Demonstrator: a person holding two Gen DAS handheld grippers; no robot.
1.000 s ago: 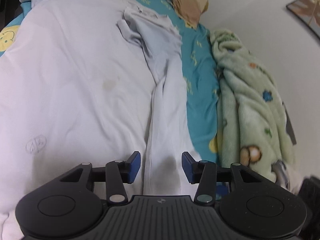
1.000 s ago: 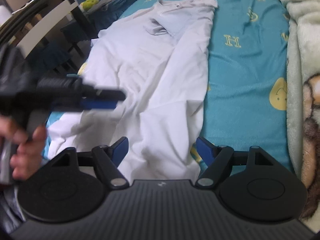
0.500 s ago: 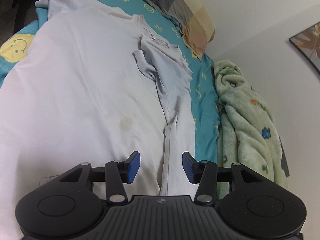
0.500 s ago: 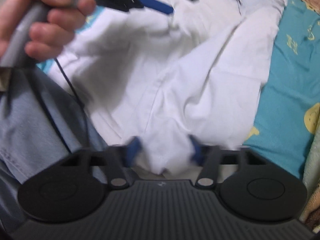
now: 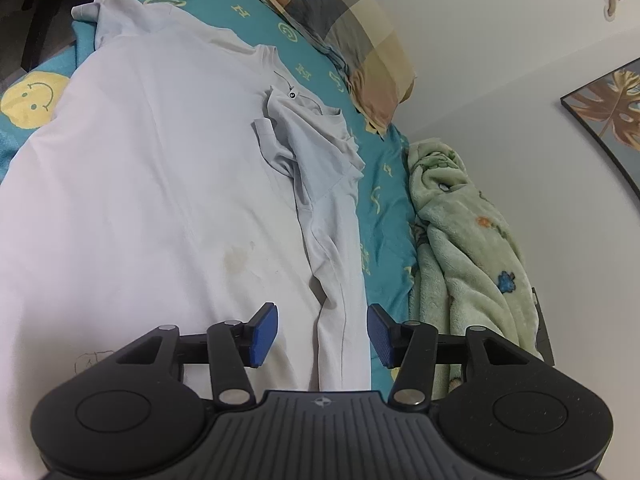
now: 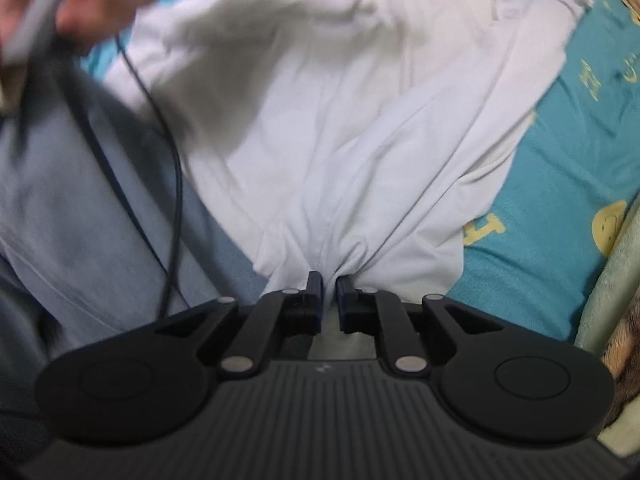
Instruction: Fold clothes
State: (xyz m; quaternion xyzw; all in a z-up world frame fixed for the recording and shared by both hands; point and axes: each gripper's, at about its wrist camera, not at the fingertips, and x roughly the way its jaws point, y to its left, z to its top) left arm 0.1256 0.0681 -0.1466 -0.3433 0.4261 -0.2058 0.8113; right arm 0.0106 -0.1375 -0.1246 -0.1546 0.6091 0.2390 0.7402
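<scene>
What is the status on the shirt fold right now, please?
Right gripper has just closed on the white shirt hem, fabric bunched between pads. Left gripper open over the folded-in side of the shirt, gripping nothing. Green blanket beside, not obstructing.

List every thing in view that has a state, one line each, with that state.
white shirt: spread on the bed, right side folded inward, hem bunched.
right gripper: jaws just closed, pinching the shirt's hem.
left gripper: open, folded sleeve strip between the pads, not gripped.
green blanket: crumpled against the wall.
pillow: lying at the bed's head.
</scene>
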